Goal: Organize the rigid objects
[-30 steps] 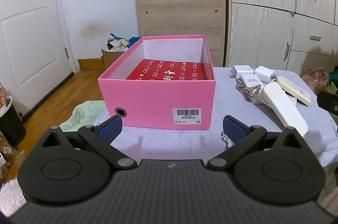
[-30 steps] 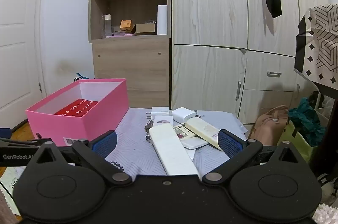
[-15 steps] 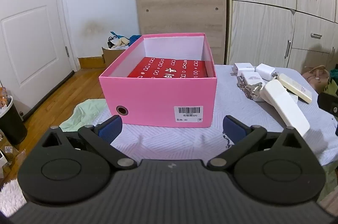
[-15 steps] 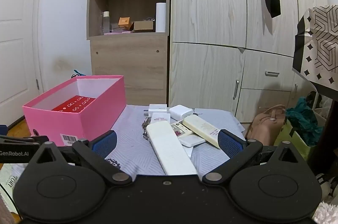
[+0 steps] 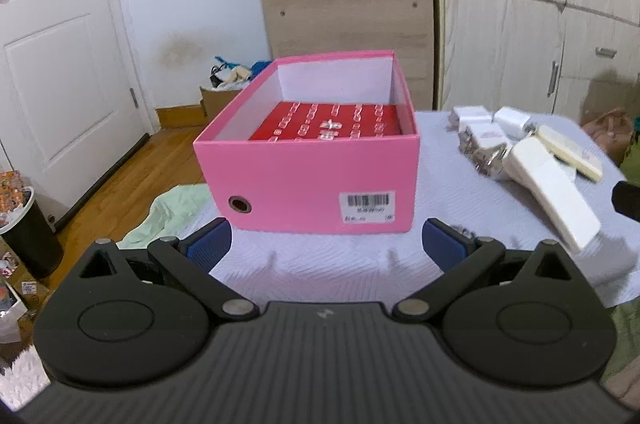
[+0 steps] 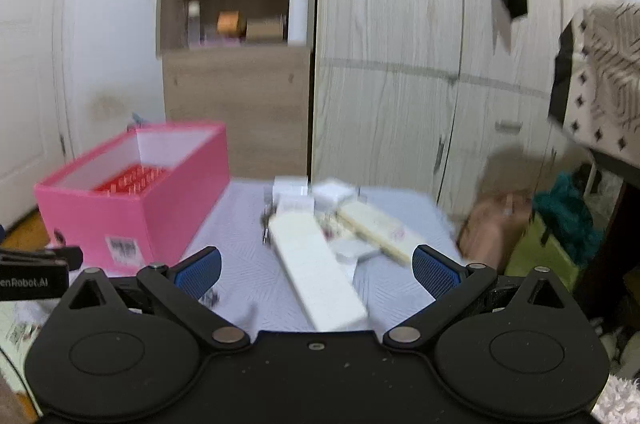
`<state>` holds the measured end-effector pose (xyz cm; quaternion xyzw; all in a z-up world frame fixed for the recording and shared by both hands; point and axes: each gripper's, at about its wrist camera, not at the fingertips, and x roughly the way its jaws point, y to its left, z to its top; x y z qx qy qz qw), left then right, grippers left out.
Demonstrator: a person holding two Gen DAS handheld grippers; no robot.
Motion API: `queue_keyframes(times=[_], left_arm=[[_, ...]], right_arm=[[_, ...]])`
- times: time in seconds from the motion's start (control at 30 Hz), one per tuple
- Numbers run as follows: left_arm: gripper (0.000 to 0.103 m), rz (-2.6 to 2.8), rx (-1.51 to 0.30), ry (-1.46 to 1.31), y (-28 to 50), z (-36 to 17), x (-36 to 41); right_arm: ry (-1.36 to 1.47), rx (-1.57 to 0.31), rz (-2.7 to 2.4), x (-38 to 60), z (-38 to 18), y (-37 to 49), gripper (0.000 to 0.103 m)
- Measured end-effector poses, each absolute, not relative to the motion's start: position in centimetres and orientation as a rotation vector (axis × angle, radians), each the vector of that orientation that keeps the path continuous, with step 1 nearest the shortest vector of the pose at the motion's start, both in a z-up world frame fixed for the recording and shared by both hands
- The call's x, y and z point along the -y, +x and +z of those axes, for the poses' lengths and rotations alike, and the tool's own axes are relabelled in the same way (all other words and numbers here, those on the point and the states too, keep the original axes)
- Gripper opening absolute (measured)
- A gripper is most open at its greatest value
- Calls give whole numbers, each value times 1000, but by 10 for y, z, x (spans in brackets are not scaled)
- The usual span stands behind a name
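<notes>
An open pink shoebox [image 5: 316, 184] with a red patterned sheet [image 5: 328, 126] inside stands on the white-clothed table [image 5: 320, 264]; it also shows at the left of the right wrist view [image 6: 132, 212]. A pile of white chargers [image 5: 480, 134] and long white remotes [image 5: 552, 190] lies right of the box. In the right wrist view the long white remote [image 6: 316, 272] lies straight ahead, with a cream remote [image 6: 380, 230] beside it. My left gripper [image 5: 326, 248] is open and empty in front of the box. My right gripper [image 6: 316, 270] is open and empty, just short of the remote.
A wooden shelf unit [image 5: 344, 4] and wardrobe doors [image 5: 540, 24] stand behind the table. A green cloth [image 5: 176, 208] and a black bin [image 5: 28, 236] are on the floor at left. Bags [image 6: 560, 240] sit at right. The left gripper's body [image 6: 32, 276] shows at the right wrist view's left edge.
Both grippers have moved forward and lower toward the table. The box and the remotes look nearer. Both stay open and empty.
</notes>
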<state>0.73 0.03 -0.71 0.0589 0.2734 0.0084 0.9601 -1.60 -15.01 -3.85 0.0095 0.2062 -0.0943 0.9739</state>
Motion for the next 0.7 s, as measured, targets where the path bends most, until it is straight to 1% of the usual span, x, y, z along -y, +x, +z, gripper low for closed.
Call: queue_keyframes(times=[0.53, 0.7], left_arm=[[103, -48, -625, 136, 9, -13, 6], [103, -59, -601, 150, 5, -12, 9]], right_arm=[[-10, -427, -216, 147, -42, -16, 103], [-15, -421, -215, 146, -43, -17, 103]])
